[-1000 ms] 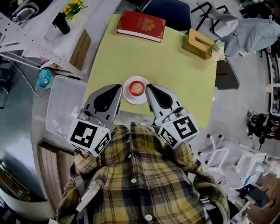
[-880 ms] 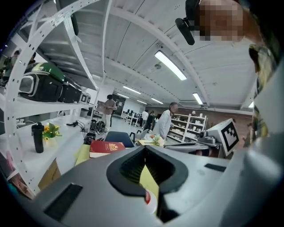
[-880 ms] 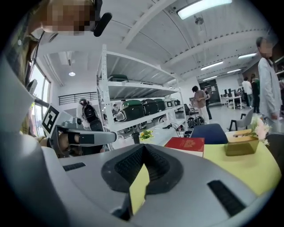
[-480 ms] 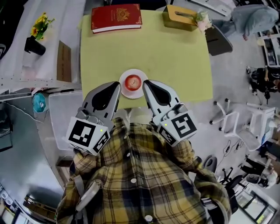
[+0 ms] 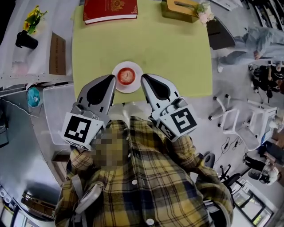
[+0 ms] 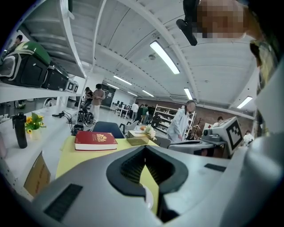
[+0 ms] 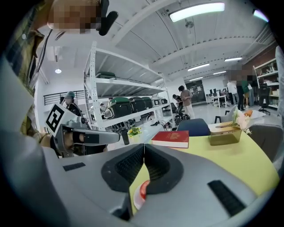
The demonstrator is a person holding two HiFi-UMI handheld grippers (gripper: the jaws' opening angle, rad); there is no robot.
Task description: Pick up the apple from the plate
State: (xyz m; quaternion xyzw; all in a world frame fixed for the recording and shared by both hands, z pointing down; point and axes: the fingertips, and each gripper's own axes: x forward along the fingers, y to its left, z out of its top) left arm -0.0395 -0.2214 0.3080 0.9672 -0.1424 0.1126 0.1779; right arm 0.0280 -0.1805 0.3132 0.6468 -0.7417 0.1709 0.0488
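- The apple [image 5: 127, 76] sits on its plate [image 5: 116, 83] near the counter's [image 5: 177, 53] front edge, untouched.
- Left gripper [image 5: 111, 80] and right gripper [image 5: 145, 78] flank the plate, jaws together and empty, seemingly staged for the approach.

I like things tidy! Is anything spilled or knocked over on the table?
Nothing stands out. The apple sits on its plate by the near edge of the table, and the red book and wooden box lie flat at the far edge.

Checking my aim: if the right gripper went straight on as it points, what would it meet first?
Likely the plate, at its right rim beside the apple; it might clear that and reach the yellow table. Depth unclear.
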